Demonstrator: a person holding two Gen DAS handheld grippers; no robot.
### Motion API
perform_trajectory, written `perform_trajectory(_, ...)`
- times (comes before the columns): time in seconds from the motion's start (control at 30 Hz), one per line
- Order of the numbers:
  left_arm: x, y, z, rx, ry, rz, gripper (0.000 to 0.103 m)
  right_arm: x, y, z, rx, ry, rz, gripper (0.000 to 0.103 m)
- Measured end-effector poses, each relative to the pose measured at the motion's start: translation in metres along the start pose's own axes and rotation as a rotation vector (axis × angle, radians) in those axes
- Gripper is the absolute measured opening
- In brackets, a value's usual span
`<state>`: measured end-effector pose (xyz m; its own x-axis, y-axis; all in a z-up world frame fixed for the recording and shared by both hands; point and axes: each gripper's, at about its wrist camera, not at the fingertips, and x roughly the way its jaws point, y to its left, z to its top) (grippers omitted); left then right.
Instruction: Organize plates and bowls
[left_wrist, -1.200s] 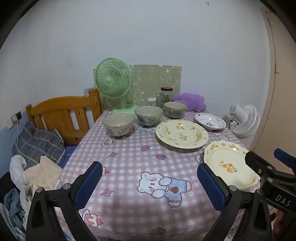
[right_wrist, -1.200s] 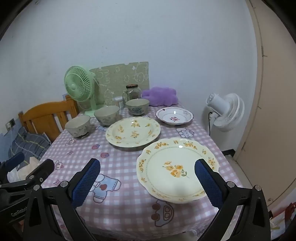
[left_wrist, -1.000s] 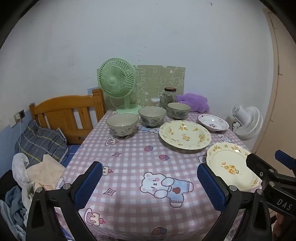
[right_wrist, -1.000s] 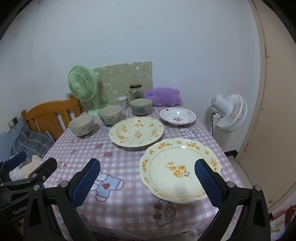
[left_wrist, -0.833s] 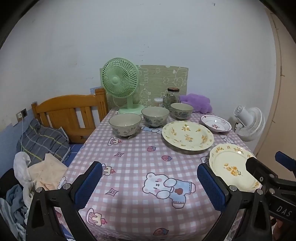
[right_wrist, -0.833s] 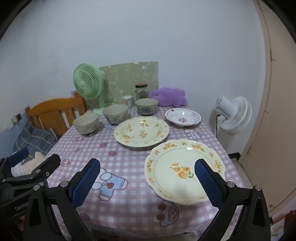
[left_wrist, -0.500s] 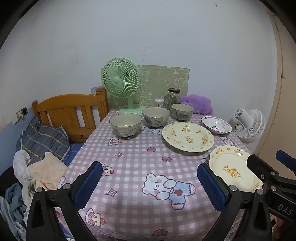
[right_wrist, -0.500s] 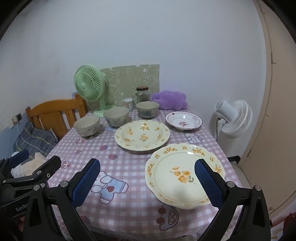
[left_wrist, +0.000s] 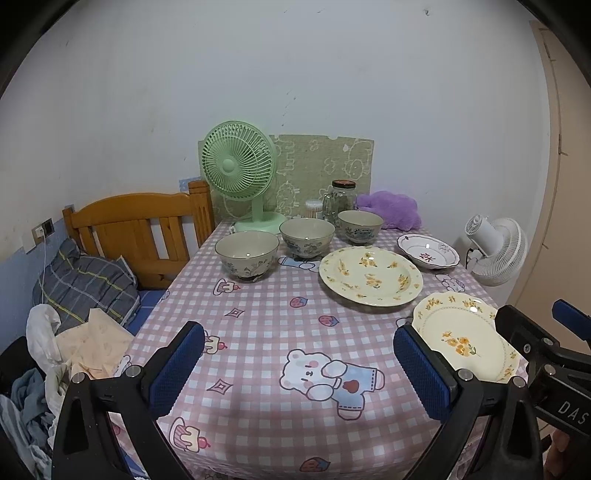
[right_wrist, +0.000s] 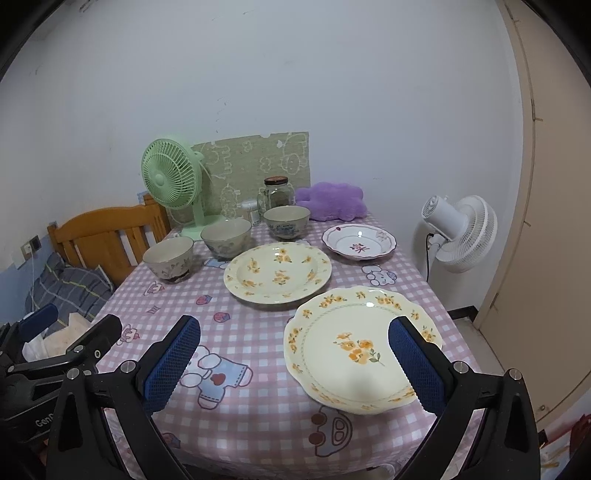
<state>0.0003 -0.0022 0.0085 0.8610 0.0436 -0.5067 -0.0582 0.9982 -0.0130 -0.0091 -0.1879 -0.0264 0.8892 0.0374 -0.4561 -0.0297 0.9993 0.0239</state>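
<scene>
Three grey-green bowls stand in a row at the back of the table: the left bowl (left_wrist: 246, 257), the middle bowl (left_wrist: 307, 237) and the far bowl (left_wrist: 360, 226). A deep yellow-flowered plate (left_wrist: 370, 275) lies mid-table, a flat scalloped flowered plate (right_wrist: 360, 345) at the near right edge, and a small white dish with a red mark (right_wrist: 358, 241) behind. My left gripper (left_wrist: 299, 369) and right gripper (right_wrist: 295, 363) both hang open over the near table edge, holding nothing. The right one frames the flat plate's left half.
A pink checked cloth (left_wrist: 280, 321) covers the table. At the back stand a green fan (left_wrist: 238, 173), a glass jar (left_wrist: 340, 201) and a purple cushion (left_wrist: 389, 208). A wooden bed frame (left_wrist: 136, 229) with clothes lies left. A white fan (right_wrist: 460, 232) and a door are right.
Both grippers have drawn back a little from the table, so the dishes look slightly smaller and farther. Nothing on the table has moved and both stay open.
</scene>
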Motion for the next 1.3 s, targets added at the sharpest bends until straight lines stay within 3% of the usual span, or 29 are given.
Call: perform_trajectory(1.3,-0.0004,0.0009,-0.0012,0.0,0.0,0.003,0.102,-0.0023,-0.002,-0.002,0.007,0.006,0.001,0.103)
